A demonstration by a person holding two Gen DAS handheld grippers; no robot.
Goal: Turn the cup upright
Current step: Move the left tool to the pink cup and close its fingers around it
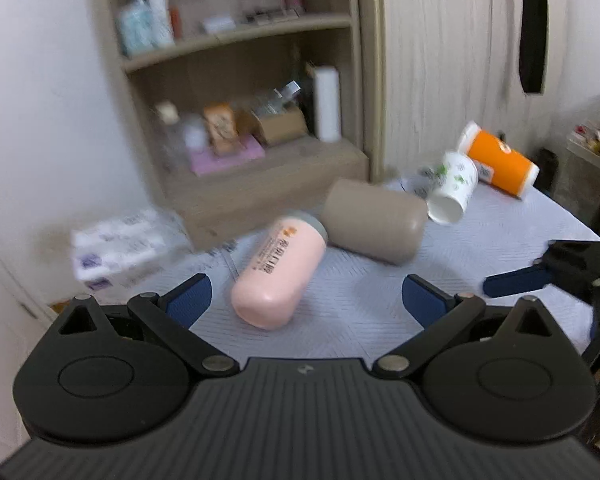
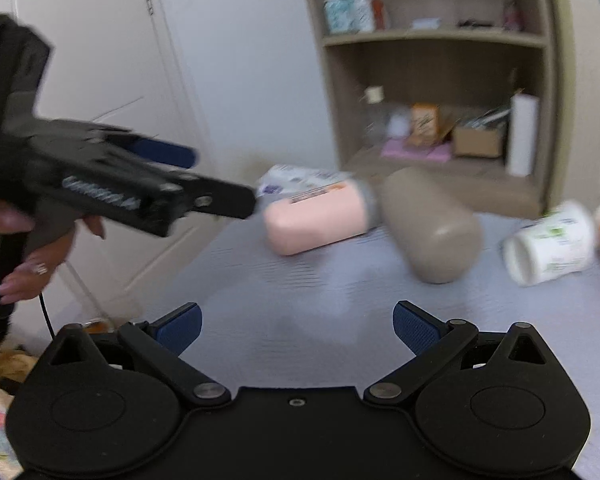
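Observation:
Several cups lie on their sides on the pale blue-grey tablecloth point(image 1: 500, 248). A pink cup point(image 1: 278, 272) lies nearest my left gripper point(image 1: 306, 300), which is open with the cup's end between its blue fingertips. Behind it lie a taupe cup point(image 1: 374, 220), a white paper cup with green print point(image 1: 452, 186) and an orange cup point(image 1: 500, 162). In the right wrist view my right gripper point(image 2: 298, 326) is open and empty over the cloth, short of the pink cup point(image 2: 316, 220), taupe cup point(image 2: 432, 224) and white cup point(image 2: 548, 240).
A wooden shelf unit point(image 1: 236, 92) with bottles and boxes stands behind the table. A pack of tissues point(image 1: 120, 248) lies on the floor to the left. The right gripper's finger point(image 1: 516, 282) shows at the right edge of the left wrist view. The left gripper and hand point(image 2: 100, 184) are at left in the right wrist view.

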